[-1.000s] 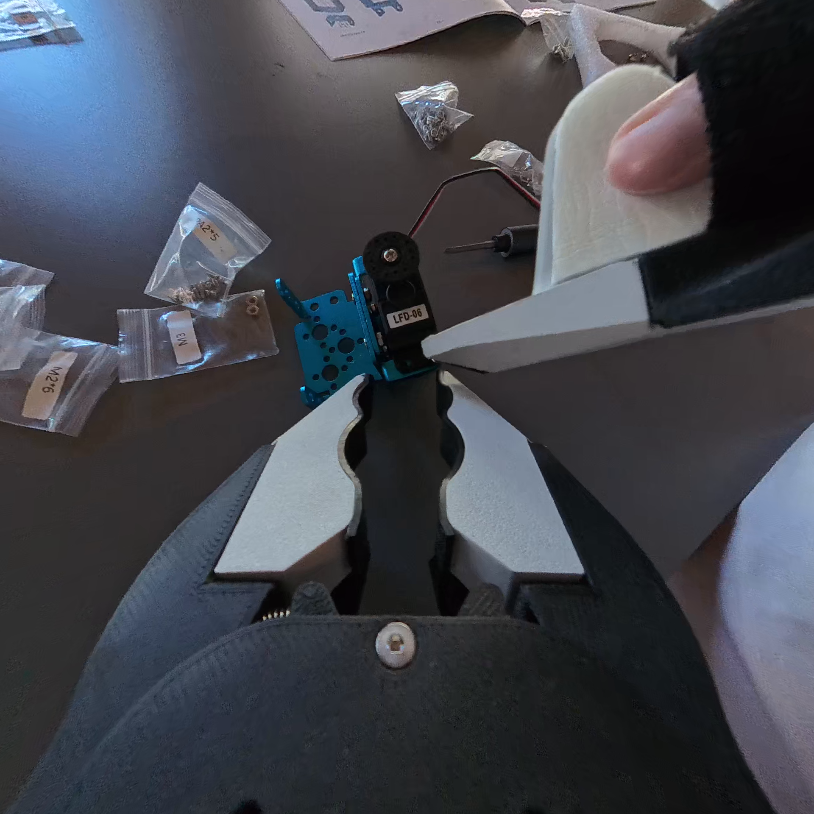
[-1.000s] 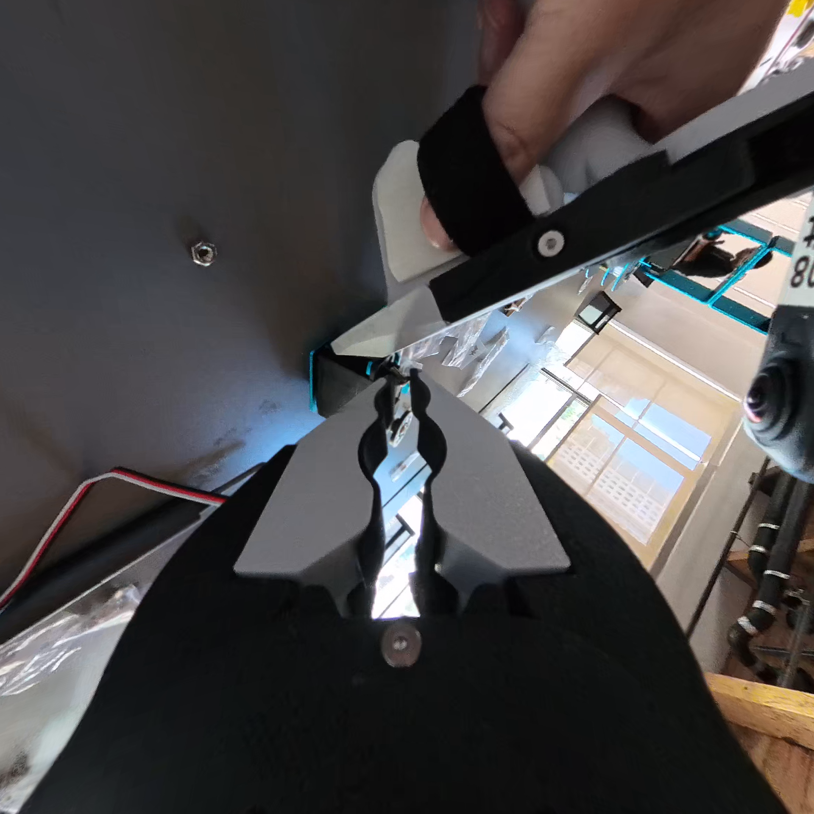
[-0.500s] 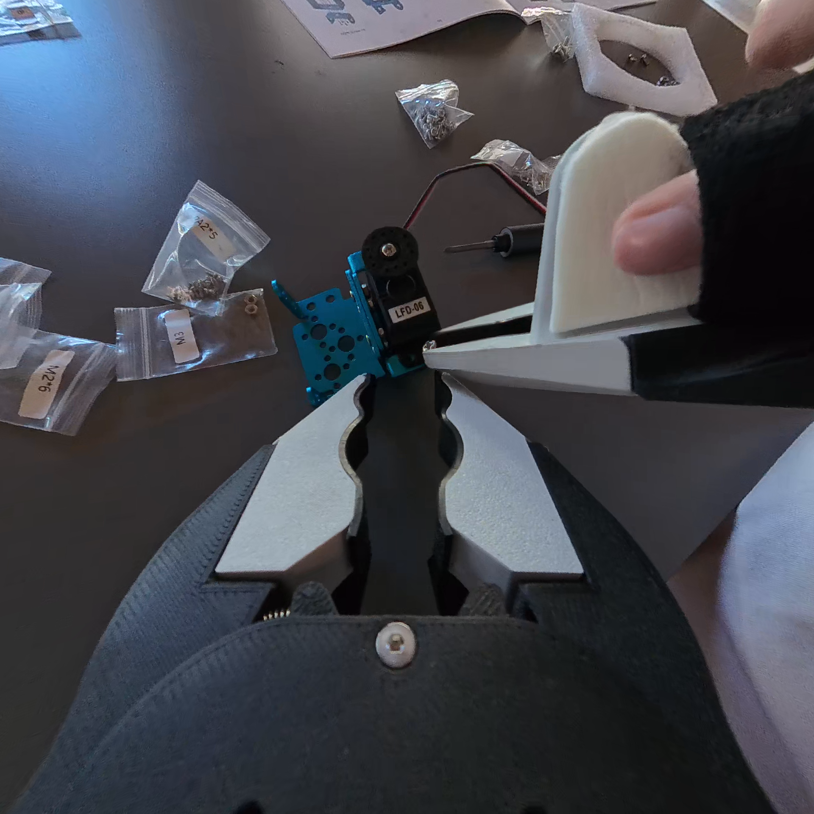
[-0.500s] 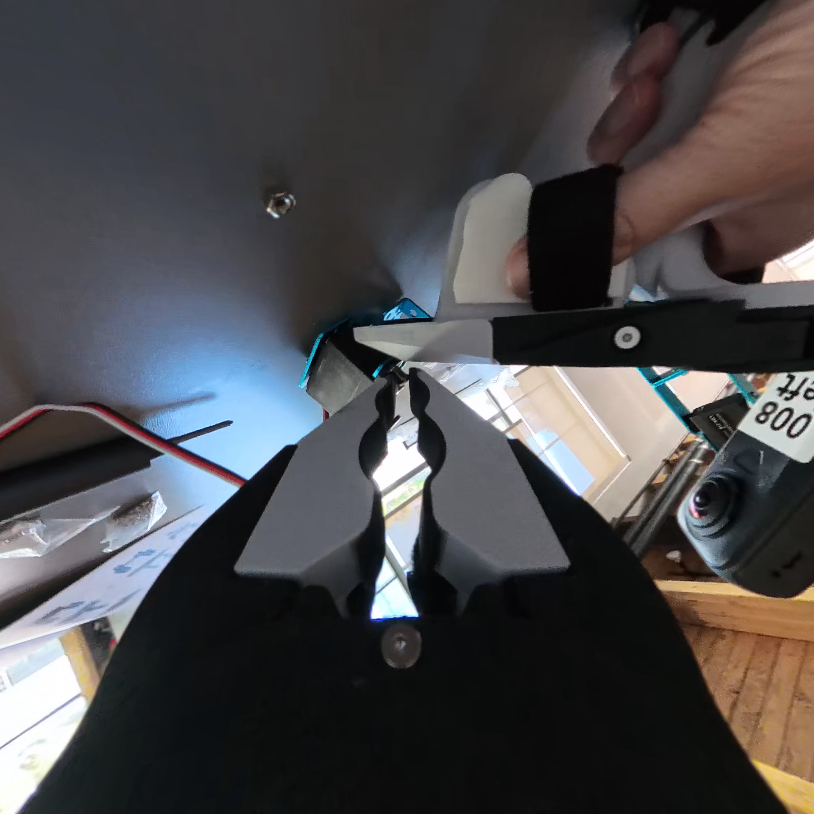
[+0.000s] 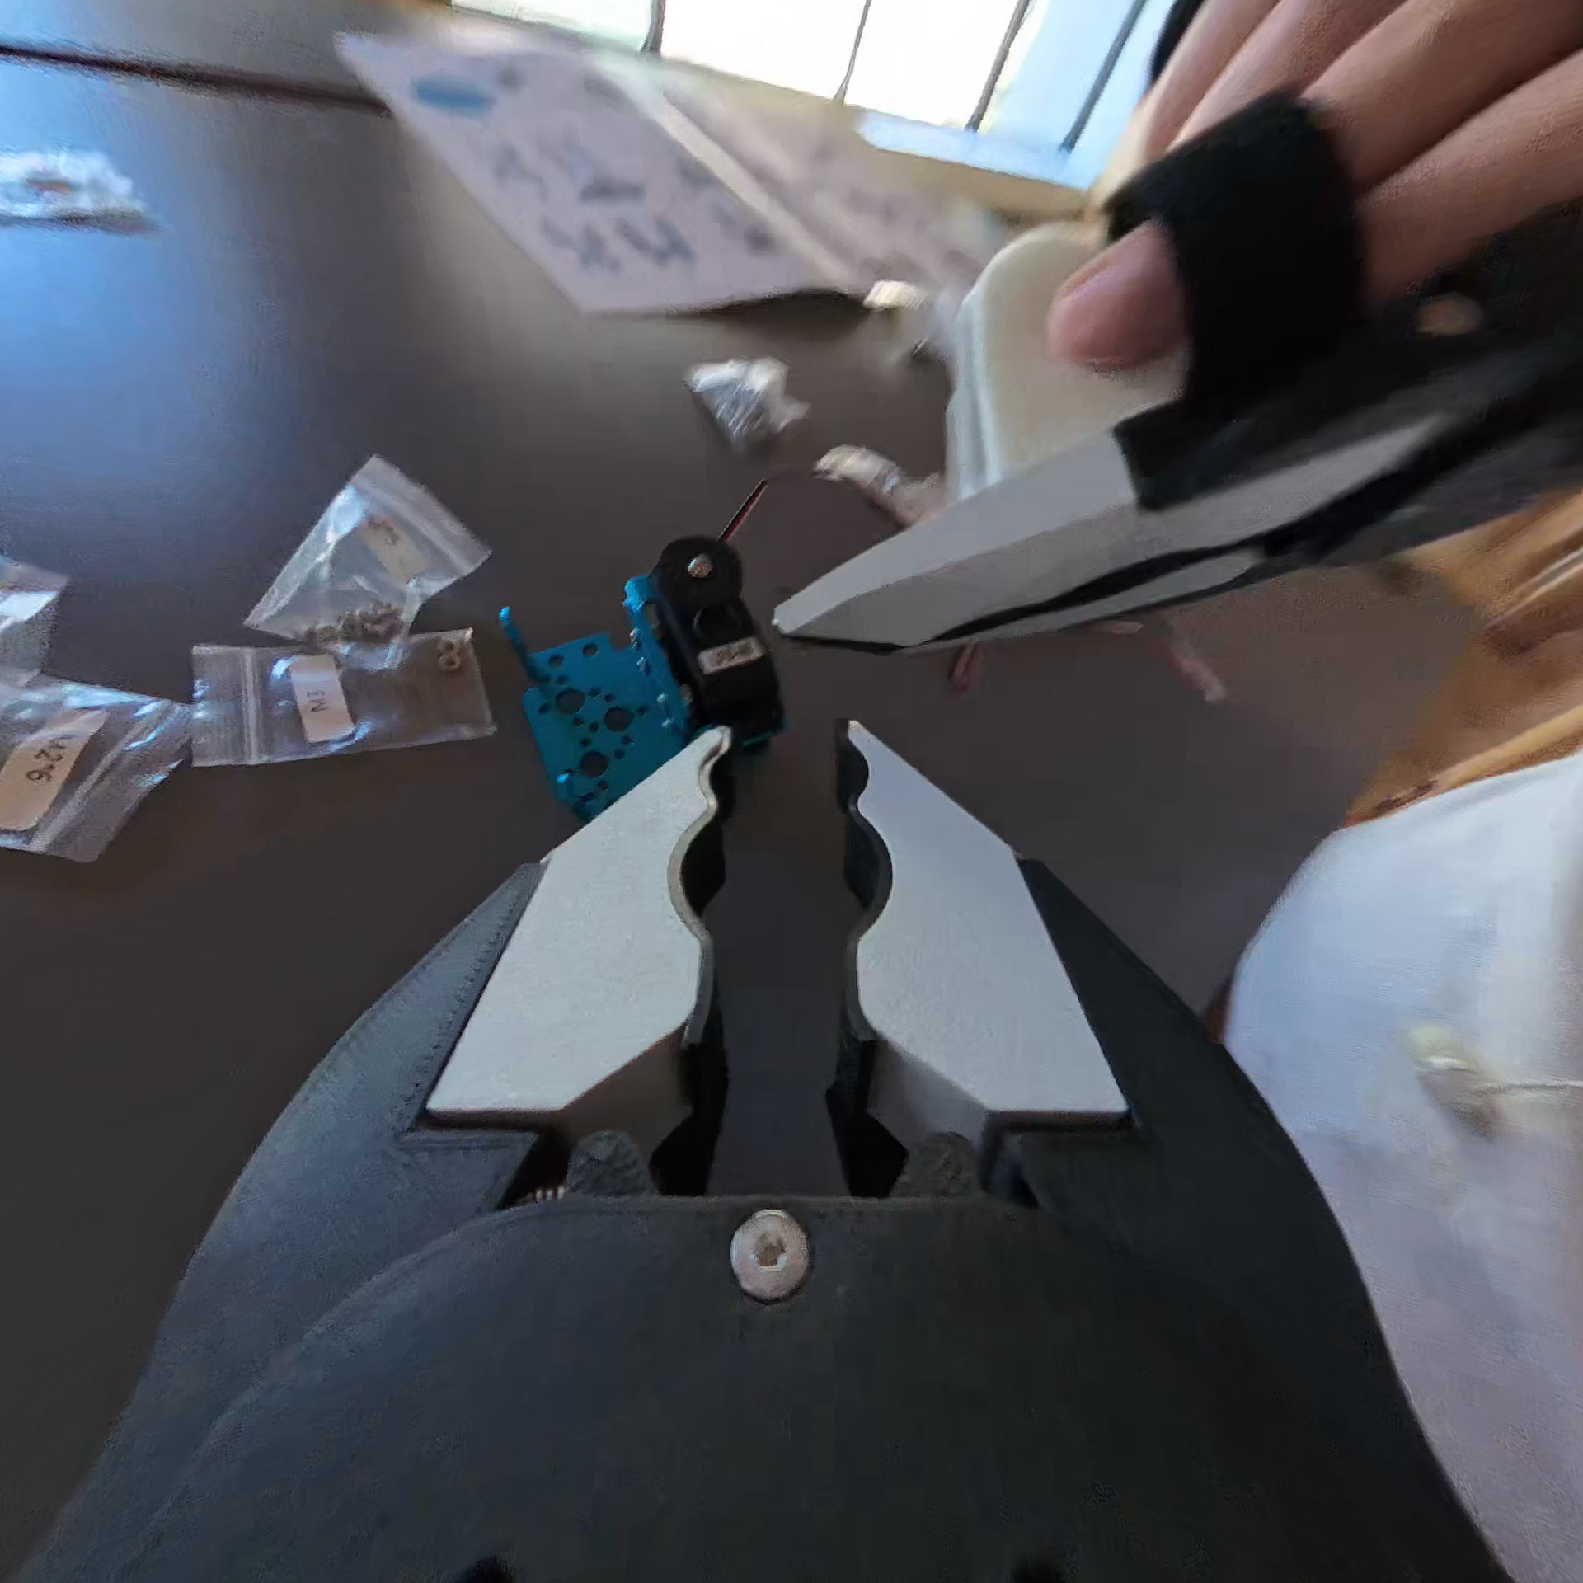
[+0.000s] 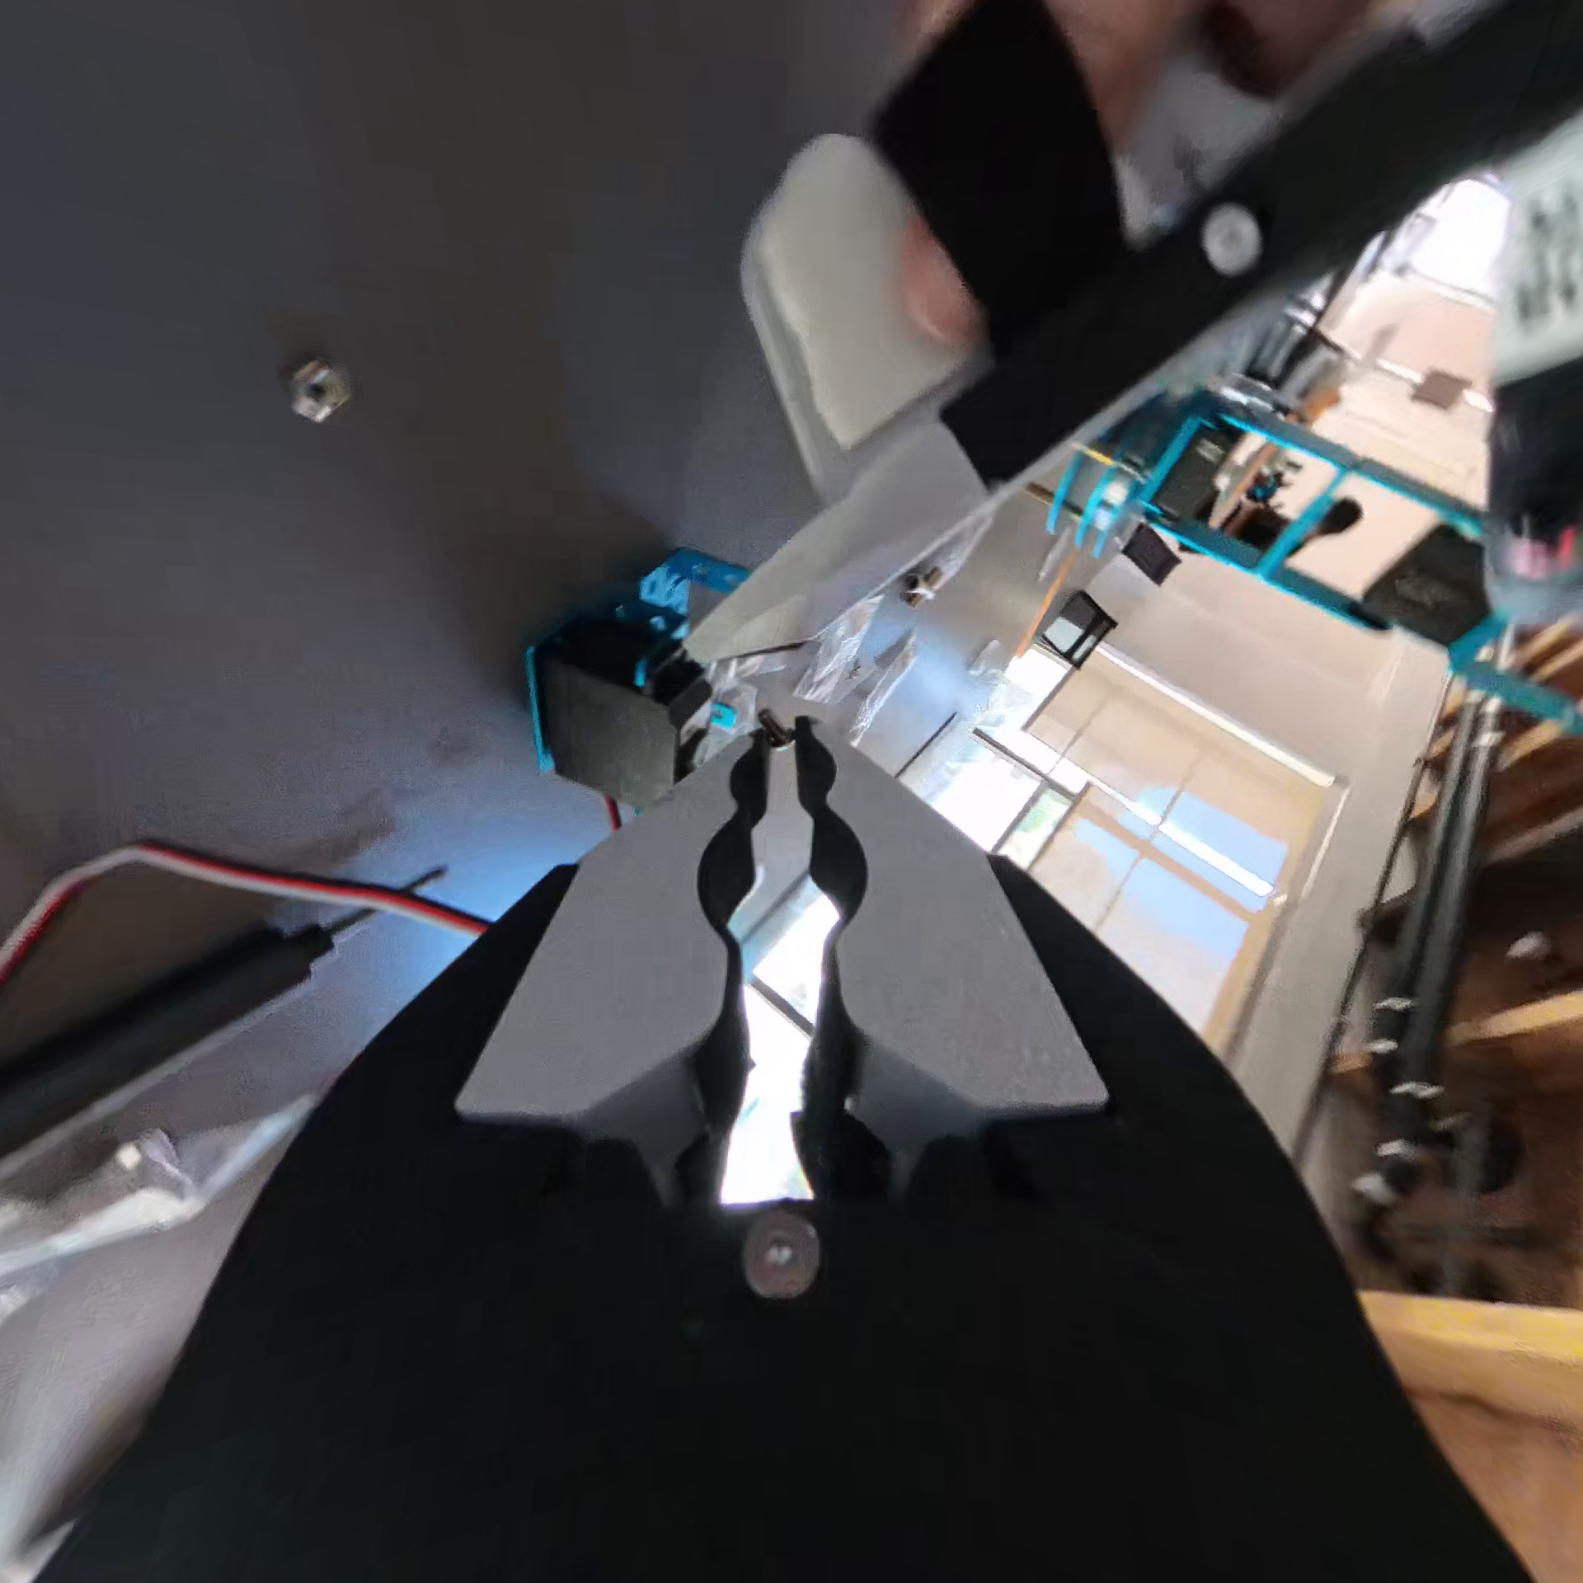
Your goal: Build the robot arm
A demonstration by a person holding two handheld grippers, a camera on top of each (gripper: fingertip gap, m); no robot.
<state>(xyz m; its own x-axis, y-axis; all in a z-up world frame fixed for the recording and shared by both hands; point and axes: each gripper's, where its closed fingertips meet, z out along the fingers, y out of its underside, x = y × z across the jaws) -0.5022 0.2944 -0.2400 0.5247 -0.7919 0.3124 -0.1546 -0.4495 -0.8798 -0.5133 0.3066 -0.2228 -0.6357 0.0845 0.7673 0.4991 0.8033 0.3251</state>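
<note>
A black servo (image 5: 724,634) sits in a blue perforated bracket (image 5: 591,719) on the dark table (image 5: 257,343). My left gripper (image 5: 781,732) is open with nothing between its fingers. Its left fingertip (image 5: 715,745) overlaps the bracket's near corner. My right gripper (image 6: 779,728) is shut on a tiny dark screw (image 6: 773,726), just right of the servo (image 6: 612,719). In the left wrist view the right gripper (image 5: 781,621) points in from the right, its tip a short way from the servo's side. The left gripper (image 6: 711,634) shows above the bracket (image 6: 677,587) in the right wrist view.
Several small clear bags of hardware (image 5: 360,565) (image 5: 334,694) lie left of the bracket, and another bag (image 5: 745,398) behind it. A printed sheet (image 5: 617,188) lies at the back. A loose nut (image 6: 315,394), a screwdriver (image 6: 171,985) and the servo's wire (image 6: 300,887) lie nearby. The grippers are tip to tip, or close to it. About 5 cm separates my left fingertips from the blue perforated bracket (image 5: 591,719).
The servo was between my left fingertips and now sits left of the gap. The right gripper's tip has drawn back from the servo. Both views are tilted and blurred by motion.
</note>
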